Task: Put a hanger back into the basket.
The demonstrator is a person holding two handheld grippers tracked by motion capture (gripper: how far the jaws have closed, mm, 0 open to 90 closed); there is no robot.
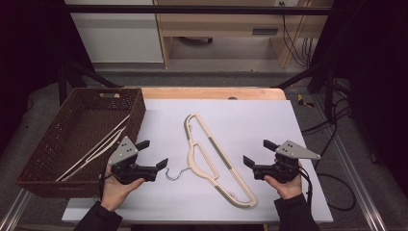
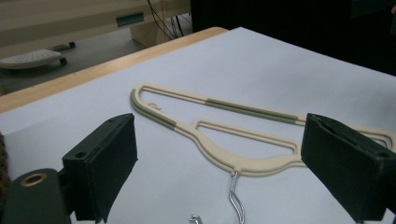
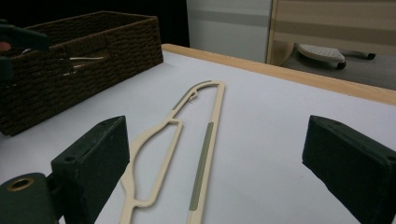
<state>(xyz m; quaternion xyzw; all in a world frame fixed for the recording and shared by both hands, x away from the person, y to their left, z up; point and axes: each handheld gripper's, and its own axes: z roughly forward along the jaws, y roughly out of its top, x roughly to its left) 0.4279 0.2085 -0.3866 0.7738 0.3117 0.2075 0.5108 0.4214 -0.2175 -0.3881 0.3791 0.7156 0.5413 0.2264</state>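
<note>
A cream plastic clothes hanger with grey-green grip strips and a silver wire hook (image 1: 215, 153) lies flat in the middle of the tabletop, between the two tools. Its long bar runs diagonally from the far middle toward the near right, and its hook (image 1: 174, 173) points to the left, near the tips of the left tool. In the left gripper view the hanger (image 2: 219, 128) lies just in front of the jaws, with the hook closest to the camera. In the right gripper view the hanger (image 3: 187, 144) stretches away from the camera between the jaws.

At the left side stands a dark brown woven rectangular basket (image 1: 53, 144). Inside it some pale thin pieces (image 1: 98, 144) lean along the right wall; I cannot tell exactly what they are. Nothing lies between the tools and the hanger.

The tabletop is covered with a white sheet (image 1: 260, 120), and a light wooden edge (image 1: 211, 92) shows at the far side. Behind it are a grey floor, pale wooden furniture and black cables at the right.

The left tool (image 1: 151, 154), held by the left hand (image 1: 118, 185), has its jaws wide apart and holds nothing. The right tool (image 1: 259, 153), held by the right hand (image 1: 284, 185), is also wide apart and holds nothing. Both hover near the sheet, each beside the hanger and apart from it.
</note>
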